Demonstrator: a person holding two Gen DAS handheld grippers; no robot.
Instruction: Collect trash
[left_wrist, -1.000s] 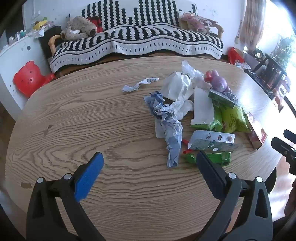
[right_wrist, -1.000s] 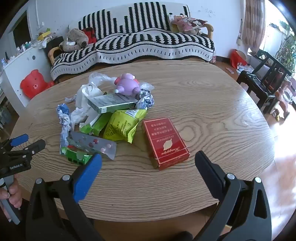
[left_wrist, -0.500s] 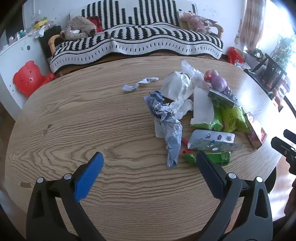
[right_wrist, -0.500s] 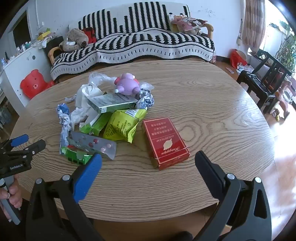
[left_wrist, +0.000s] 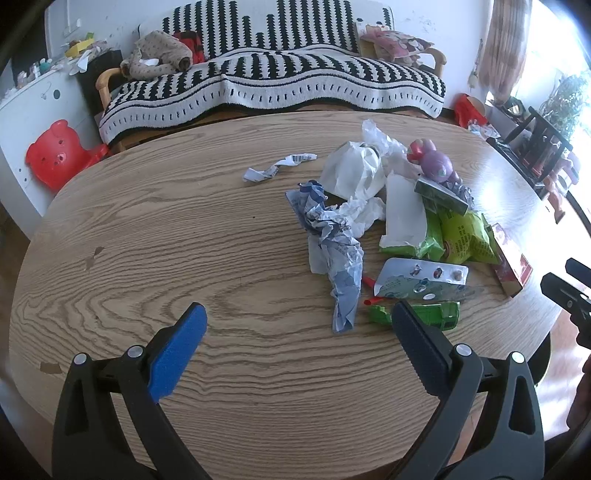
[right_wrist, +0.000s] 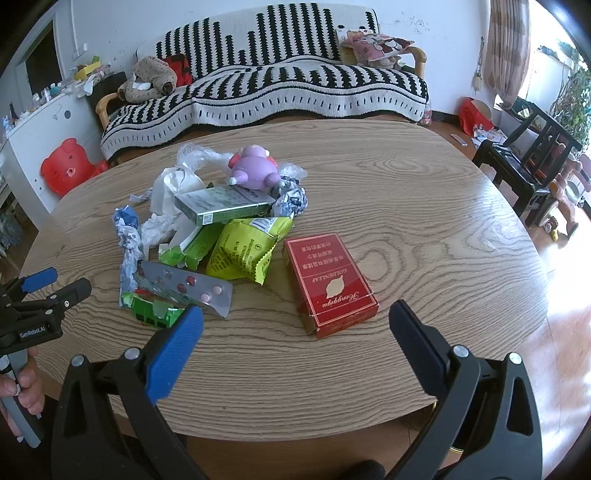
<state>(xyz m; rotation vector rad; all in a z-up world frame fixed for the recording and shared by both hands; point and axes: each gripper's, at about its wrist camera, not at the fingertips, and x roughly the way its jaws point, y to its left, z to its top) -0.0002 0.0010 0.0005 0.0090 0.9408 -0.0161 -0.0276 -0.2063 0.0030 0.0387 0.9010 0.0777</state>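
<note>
your left gripper (left_wrist: 299, 325) and right gripper (right_wrist: 295, 321) hover wide open and empty, litter heaped just ahead: red cigarette pack (right_wrist: 328, 282), blister pack (right_wrist: 188, 286) likely nearest pickings.

The flat red cardboard box (right_wrist: 330, 282), which lay on the oval wooden bench (right_wrist: 424, 206) just ahead of the right tongs (right_wrist: 295, 325), between their two arms, carried gold lettering readable upside down from that view: "GOLDENLEAF" in capitals, a script word beside a gold leaf emblem that could not be made out for certain, and rows of Chinese characters too small to read. The black body of the left tongs (right_wrist: 40, 295), seen at the left edge of the right wrist view, bore a small white label reading "GenRobot.AI". Print on the yellow-green crinkled snack bag (right_wrist: 245, 251) and the green-and-white carton (right_wrist: 225, 205) was too small to read.
</note>
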